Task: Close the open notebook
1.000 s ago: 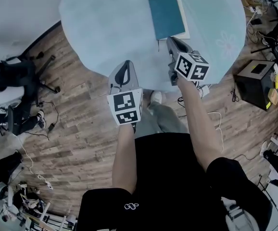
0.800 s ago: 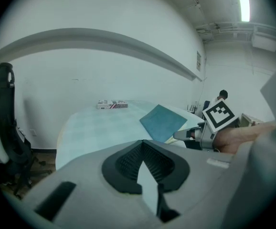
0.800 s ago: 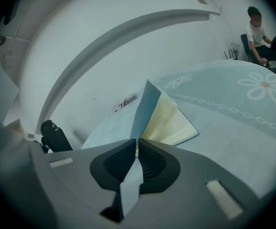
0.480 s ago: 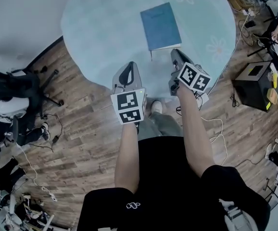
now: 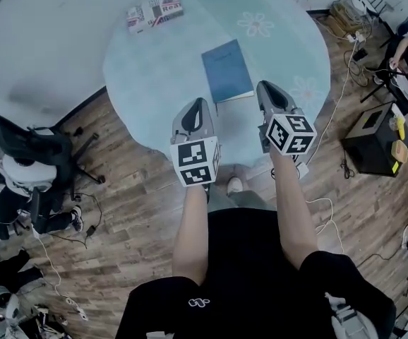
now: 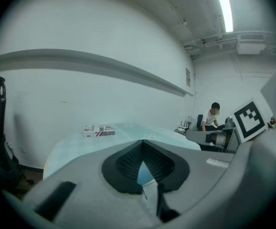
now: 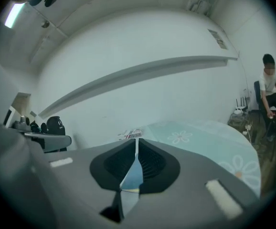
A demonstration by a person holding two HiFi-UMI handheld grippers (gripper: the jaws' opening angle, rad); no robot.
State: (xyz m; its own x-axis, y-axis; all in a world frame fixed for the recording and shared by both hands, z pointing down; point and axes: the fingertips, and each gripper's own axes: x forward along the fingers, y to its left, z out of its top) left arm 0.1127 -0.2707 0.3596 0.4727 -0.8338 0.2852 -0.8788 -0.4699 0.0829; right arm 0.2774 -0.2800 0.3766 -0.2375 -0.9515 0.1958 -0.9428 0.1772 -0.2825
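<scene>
– Notebook [image 5: 226,70] is asked about: how are the grippers found, and is anything held?

– The left gripper [image 5: 196,106] is seen with its jaws brought together at the tips, with nothing between them. The right gripper [image 5: 269,90] has just been closing. Its jaws are left a narrow slit apart, and nothing is gripped there either. Both are held above the near edge of the table [image 5: 147,90], pointed nearly level.

– And where is the notebook placed?

– It is laid flat on the table, blue cover up, at about 1 o'clock from the left gripper and 11 o'clock from the right, apart from both. It is judged to be closed already. A printed packet [image 5: 154,11] is seen farther off, at 11 o'clock on the table, well apart from the notebook.

– What is called for, then?

– Only a clean withdrawal is thought to be needed. The grippers are best kept above the cover, so that its edge is not caught and flipped open. The cover should be checked for lying flush. If it were found sprung up, it could be pressed down with closed jaws rather than pinched.
</scene>
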